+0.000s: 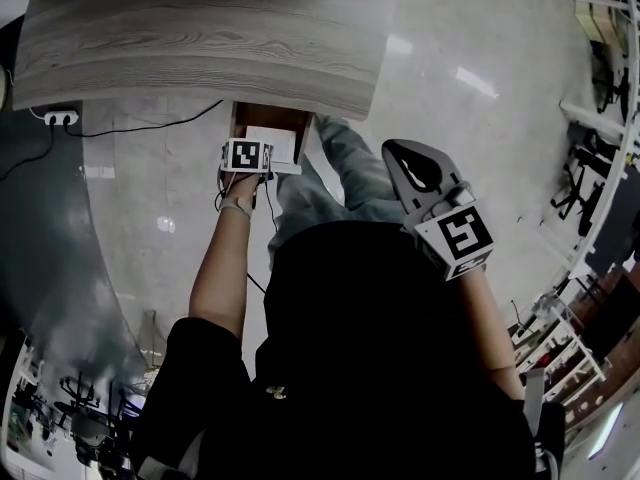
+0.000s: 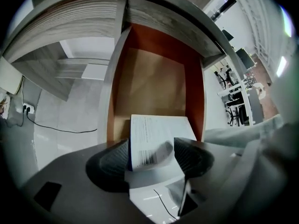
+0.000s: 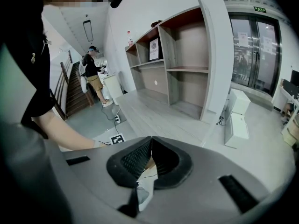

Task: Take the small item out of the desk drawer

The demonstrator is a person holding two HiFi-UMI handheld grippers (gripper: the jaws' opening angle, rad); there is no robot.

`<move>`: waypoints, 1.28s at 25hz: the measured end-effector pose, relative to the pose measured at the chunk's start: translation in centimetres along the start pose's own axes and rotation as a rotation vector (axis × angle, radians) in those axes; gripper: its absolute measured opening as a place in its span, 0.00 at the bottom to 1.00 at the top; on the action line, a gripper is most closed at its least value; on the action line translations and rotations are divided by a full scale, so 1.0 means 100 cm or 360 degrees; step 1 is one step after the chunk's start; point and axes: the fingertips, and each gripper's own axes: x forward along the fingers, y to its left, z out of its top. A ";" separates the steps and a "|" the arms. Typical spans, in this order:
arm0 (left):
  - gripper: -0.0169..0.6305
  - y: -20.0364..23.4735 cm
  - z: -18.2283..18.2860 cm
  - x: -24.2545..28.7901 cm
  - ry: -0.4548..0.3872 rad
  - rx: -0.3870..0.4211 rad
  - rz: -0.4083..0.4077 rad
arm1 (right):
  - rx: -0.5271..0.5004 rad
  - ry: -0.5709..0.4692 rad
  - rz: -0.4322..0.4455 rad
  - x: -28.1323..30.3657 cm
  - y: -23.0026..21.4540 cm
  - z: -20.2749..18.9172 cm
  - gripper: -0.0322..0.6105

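Note:
Under the grey wood desk top [image 1: 200, 38] the drawer [image 2: 149, 78] stands pulled out, with orange-brown side walls and a bare brown bottom. A small white box [image 2: 159, 129] with printed text and a barcode lies at its near end; the head view also shows this box [image 1: 275, 146]. My left gripper [image 2: 152, 155] reaches into the drawer, jaws wide on either side of the box's near end, not visibly pressing it. In the head view the left gripper [image 1: 250, 150] sits at the drawer front. My right gripper [image 3: 151, 153] is shut and empty, raised beside the person's right side [image 1: 412, 163].
A power strip [image 1: 60, 118] with a black cable lies on the floor left of the desk. The person's jeans-clad leg [image 1: 350, 168] is just right of the drawer. The right gripper view shows a shelving unit [image 3: 187, 55], white boxes [image 3: 238, 115] and a standing person [image 3: 93, 73] far off.

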 end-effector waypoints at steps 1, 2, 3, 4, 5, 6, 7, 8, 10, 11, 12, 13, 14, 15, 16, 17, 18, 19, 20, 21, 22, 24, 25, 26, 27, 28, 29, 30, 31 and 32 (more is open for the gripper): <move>0.49 0.000 -0.002 0.002 0.0021 0.0012 0.0000 | 0.0000 0.0001 0.0000 0.000 0.000 -0.001 0.05; 0.49 0.001 -0.003 0.004 0.0041 0.0017 -0.0004 | 0.0001 0.0002 0.0001 0.000 0.000 -0.001 0.05; 0.49 0.001 -0.005 0.005 0.0059 0.0019 -0.0010 | 0.0003 0.0003 0.0001 0.000 0.000 -0.001 0.05; 0.49 0.001 -0.005 0.004 0.0074 0.0026 -0.0020 | 0.0004 0.0002 0.0002 0.000 0.000 -0.001 0.05; 0.49 0.000 -0.004 0.003 0.0084 0.0034 -0.0033 | 0.0004 -0.0001 0.0001 0.001 -0.001 -0.001 0.05; 0.49 -0.002 -0.004 0.003 0.0089 0.0037 -0.0053 | 0.0002 -0.0009 -0.0002 0.001 -0.002 -0.002 0.05; 0.49 -0.004 -0.003 0.002 0.0086 0.0033 -0.0078 | -0.0001 -0.0017 -0.0006 0.001 -0.003 -0.003 0.05; 0.49 -0.007 -0.002 0.002 0.0078 0.0024 -0.0103 | -0.0002 -0.0019 -0.0008 0.001 -0.003 -0.003 0.05; 0.49 -0.010 0.001 0.002 0.0060 0.0015 -0.0122 | 0.0002 -0.0013 -0.0007 0.001 -0.003 -0.003 0.05; 0.49 -0.010 0.001 0.001 0.0056 0.0017 -0.0123 | 0.0004 -0.0011 -0.0006 0.001 -0.002 -0.002 0.05; 0.49 -0.010 0.001 0.001 0.0055 0.0020 -0.0126 | 0.0005 -0.0013 -0.0005 0.001 -0.002 -0.001 0.05; 0.49 -0.010 0.001 0.000 0.0055 0.0022 -0.0134 | 0.0004 -0.0017 -0.0005 0.001 -0.002 -0.001 0.05; 0.49 -0.010 0.001 -0.002 0.0052 0.0023 -0.0147 | 0.0004 -0.0018 -0.0004 0.001 -0.002 0.000 0.05; 0.48 -0.012 0.002 -0.005 0.0045 0.0025 -0.0160 | 0.0005 -0.0018 -0.0003 0.001 -0.002 0.001 0.05; 0.48 -0.013 0.003 -0.008 0.0035 0.0028 -0.0171 | 0.0004 -0.0022 -0.0003 0.000 -0.002 0.001 0.05; 0.47 -0.014 0.005 -0.012 0.0023 0.0034 -0.0178 | 0.0001 -0.0030 -0.0004 0.000 -0.003 0.002 0.05; 0.45 -0.015 0.006 -0.017 0.0011 0.0045 -0.0181 | -0.0002 -0.0040 -0.0004 0.000 -0.003 0.002 0.05; 0.43 -0.016 0.007 -0.021 0.0000 0.0058 -0.0183 | -0.0005 -0.0051 -0.0003 0.000 -0.004 0.003 0.05; 0.41 -0.018 0.007 -0.024 -0.0012 0.0068 -0.0187 | -0.0008 -0.0062 -0.0001 0.001 -0.004 0.003 0.05; 0.40 -0.020 0.008 -0.028 -0.0024 0.0075 -0.0194 | -0.0010 -0.0069 0.0004 0.001 -0.004 0.004 0.05; 0.39 -0.022 0.009 -0.030 -0.0037 0.0076 -0.0201 | -0.0012 -0.0071 0.0009 0.001 -0.004 0.005 0.05; 0.36 -0.024 0.011 -0.035 -0.0059 0.0070 -0.0213 | -0.0014 -0.0072 0.0021 0.000 -0.001 0.007 0.05; 0.35 -0.024 0.011 -0.038 -0.0068 0.0065 -0.0217 | -0.0019 -0.0078 0.0025 0.000 0.000 0.007 0.05; 0.32 -0.024 0.012 -0.040 -0.0076 0.0060 -0.0220 | -0.0025 -0.0085 0.0027 0.000 0.000 0.008 0.05; 0.29 -0.023 0.013 -0.042 -0.0085 0.0053 -0.0225 | -0.0029 -0.0088 0.0030 0.000 0.001 0.008 0.05; 0.27 -0.023 0.014 -0.044 -0.0094 0.0043 -0.0235 | -0.0030 -0.0086 0.0034 0.000 0.002 0.009 0.05; 0.26 -0.023 0.016 -0.046 -0.0105 0.0030 -0.0247 | -0.0029 -0.0084 0.0037 0.000 0.002 0.009 0.05; 0.25 -0.023 0.017 -0.048 -0.0116 0.0016 -0.0261 | -0.0028 -0.0084 0.0038 0.000 0.003 0.009 0.05; 0.24 -0.024 0.018 -0.050 -0.0126 0.0004 -0.0273 | -0.0029 -0.0088 0.0038 -0.001 0.003 0.009 0.05; 0.22 -0.025 0.019 -0.052 -0.0135 -0.0002 -0.0284 | -0.0030 -0.0094 0.0037 -0.001 0.003 0.010 0.05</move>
